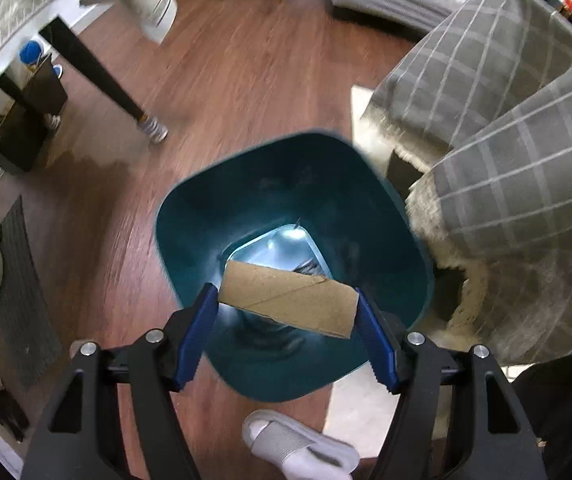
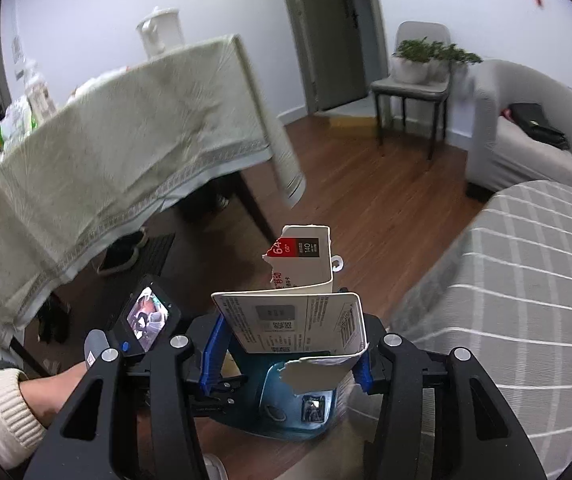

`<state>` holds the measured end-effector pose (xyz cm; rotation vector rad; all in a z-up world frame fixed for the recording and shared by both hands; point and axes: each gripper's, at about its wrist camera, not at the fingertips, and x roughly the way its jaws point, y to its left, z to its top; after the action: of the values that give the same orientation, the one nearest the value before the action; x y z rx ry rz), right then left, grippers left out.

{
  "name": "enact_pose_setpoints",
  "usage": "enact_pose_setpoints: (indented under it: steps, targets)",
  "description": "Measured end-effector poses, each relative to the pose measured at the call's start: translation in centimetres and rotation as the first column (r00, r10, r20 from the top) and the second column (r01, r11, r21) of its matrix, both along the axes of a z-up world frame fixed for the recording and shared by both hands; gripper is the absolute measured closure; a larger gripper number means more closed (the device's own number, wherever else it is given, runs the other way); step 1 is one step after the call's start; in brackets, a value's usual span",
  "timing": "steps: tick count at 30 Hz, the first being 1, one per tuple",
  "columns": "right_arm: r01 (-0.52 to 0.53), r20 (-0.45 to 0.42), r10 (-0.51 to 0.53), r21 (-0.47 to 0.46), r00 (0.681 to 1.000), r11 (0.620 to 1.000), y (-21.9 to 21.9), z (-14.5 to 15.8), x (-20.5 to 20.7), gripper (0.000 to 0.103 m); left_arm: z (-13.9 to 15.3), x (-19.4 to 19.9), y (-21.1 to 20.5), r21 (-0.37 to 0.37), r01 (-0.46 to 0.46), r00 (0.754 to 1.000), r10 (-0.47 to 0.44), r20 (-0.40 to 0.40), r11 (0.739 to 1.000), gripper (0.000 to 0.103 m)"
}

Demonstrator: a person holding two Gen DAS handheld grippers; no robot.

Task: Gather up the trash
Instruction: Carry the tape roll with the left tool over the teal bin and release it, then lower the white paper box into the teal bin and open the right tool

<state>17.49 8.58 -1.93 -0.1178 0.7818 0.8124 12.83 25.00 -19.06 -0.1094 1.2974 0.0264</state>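
Because the cardboard tube (image 1: 288, 299) is pinched end to end between the blue pads of the left claw (image 1: 286, 328), it looks light and hollow, likely to crumple under a hard squeeze, so that lengthwise hold seems the safer one. It hangs right over the open mouth of the teal bin (image 1: 386, 240), whose shiny bottom shows below. The right claw (image 2: 286, 354) is clenched on a torn card package (image 2: 298, 320), thin, stiff and featherlight, probably best gripped across its flat faces as here. Only the left view looks straight into the bin and shows a grey slipper (image 1: 298, 446) on the wooden floor (image 1: 226, 92); only the right view shows the person's hand (image 2: 52, 394) on the other tool, and farther off the cloth-covered table (image 2: 106, 140), a chair (image 2: 414, 84) with a plant, and the door (image 2: 334, 32).
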Motion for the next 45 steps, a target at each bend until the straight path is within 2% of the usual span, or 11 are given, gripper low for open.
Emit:
enact_pose_setpoints:
  steps: [10, 13, 22, 25, 27, 29, 30, 35, 40, 45]
  targets:
    - [-0.051, -0.081, 0.045, -0.076, 0.996, 0.996, 3.5, -3.7, 0.1, 0.051, -4.8, -1.0, 1.4, -0.011, -0.003, 0.992, 0.002, -0.128, 1.000, 0.032]
    - [-0.052, -0.101, 0.042, -0.096, 0.994, 0.994, 4.0, -4.7, 0.3, 0.051, -5.2, -0.9, 1.5, -0.010, -0.008, 0.990, 0.006, -0.142, 1.000, 0.031]
    - [-0.046, -0.151, 0.026, -0.130, 0.988, 0.990, 5.2, -7.7, 1.3, 0.051, -2.5, -1.1, 1.8, -0.059, -0.026, 0.998, 0.023, -0.057, 0.998, 0.023]
    - [-0.040, -0.162, 0.018, -0.137, 0.987, 0.990, 5.4, -8.3, 1.5, 0.051, -1.6, -1.3, 2.1, -0.091, -0.036, 0.999, 0.033, -0.032, 0.995, 0.016]
    - [-0.036, -0.160, 0.013, -0.141, 0.987, 0.989, 5.5, -8.6, 1.6, 0.051, -1.2, -1.4, 2.0, -0.088, -0.036, 0.999, 0.035, -0.019, 0.995, 0.016]
    - [-0.031, -0.163, 0.006, -0.148, 0.987, 0.988, 5.6, -9.0, 1.8, 0.051, -0.3, -1.7, 2.1, -0.072, -0.032, 0.999, 0.033, 0.010, 0.997, 0.019]
    - [-0.028, -0.167, 0.002, -0.150, 0.986, 0.988, 5.4, -9.2, 1.8, 0.051, -0.1, -1.9, 2.1, -0.072, -0.033, 0.999, 0.035, 0.019, 0.997, 0.024]
    - [-0.028, -0.194, -0.004, -0.165, 0.981, 0.986, 5.9, -10.8, 2.2, 0.051, 2.9, -2.7, 3.7, -0.088, -0.077, 0.991, 0.086, 0.103, 0.993, 0.034]
    - [-0.040, -0.226, -0.002, -0.182, 0.974, 0.982, 6.7, -12.7, 2.2, 0.051, 6.4, -3.4, 5.3, -0.135, -0.130, 0.973, 0.153, 0.175, 0.982, 0.050]
    - [-0.059, -0.255, 0.004, -0.209, 0.967, 0.976, 7.9, -14.6, 2.0, 0.051, 9.9, -3.7, 5.7, -0.153, -0.152, 0.949, 0.188, 0.252, 0.976, 0.058]
